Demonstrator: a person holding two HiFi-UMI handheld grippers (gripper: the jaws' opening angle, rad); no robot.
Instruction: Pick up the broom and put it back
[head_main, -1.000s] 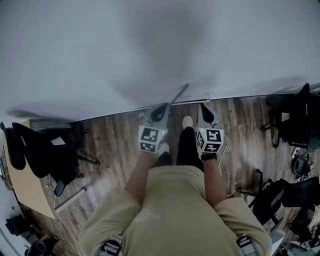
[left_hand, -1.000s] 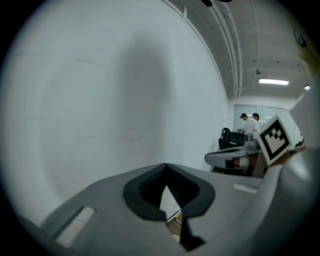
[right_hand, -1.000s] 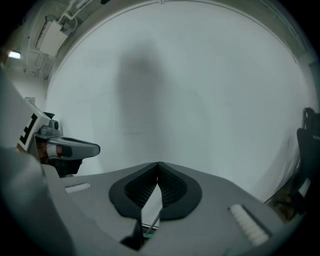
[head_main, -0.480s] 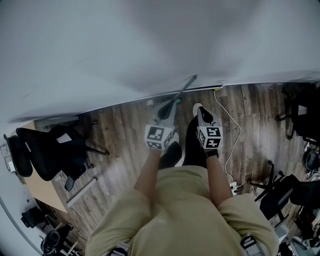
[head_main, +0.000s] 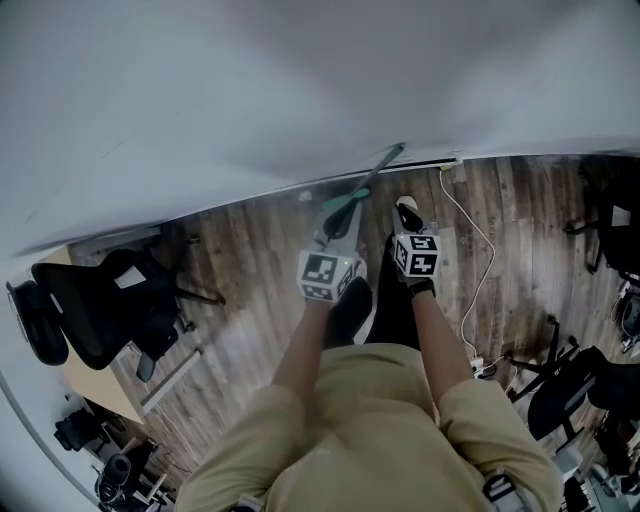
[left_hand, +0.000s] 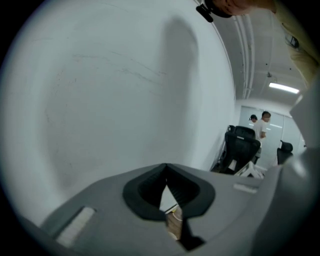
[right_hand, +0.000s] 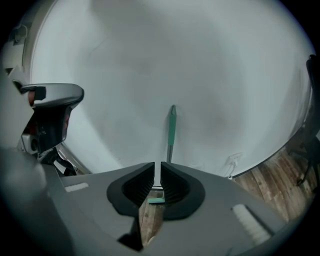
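Note:
The broom (head_main: 372, 178), with a grey handle and green fittings, leans against the white wall, its foot on the wood floor. In the right gripper view its green-topped handle (right_hand: 171, 131) stands straight ahead, apart from the jaws. My left gripper (head_main: 335, 232) is just below the broom's foot; its jaws (left_hand: 166, 170) meet at the tips, shut and empty. My right gripper (head_main: 405, 208) is to the right of the broom. Its jaws have just been opening; a narrow slit (right_hand: 157, 172) shows between the pads, with nothing in it.
A white cable (head_main: 478, 260) runs from a wall outlet (right_hand: 234, 159) across the floor to a power strip (head_main: 470, 368). A black office chair (head_main: 95, 305) stands left, more chairs right. Two people (left_hand: 260, 125) stand far off beside another chair.
Both grippers have dropped lower and drawn back from the wall toward my legs. The broom stays leaning on the wall, farther from the left gripper. The right jaws have parted slightly.

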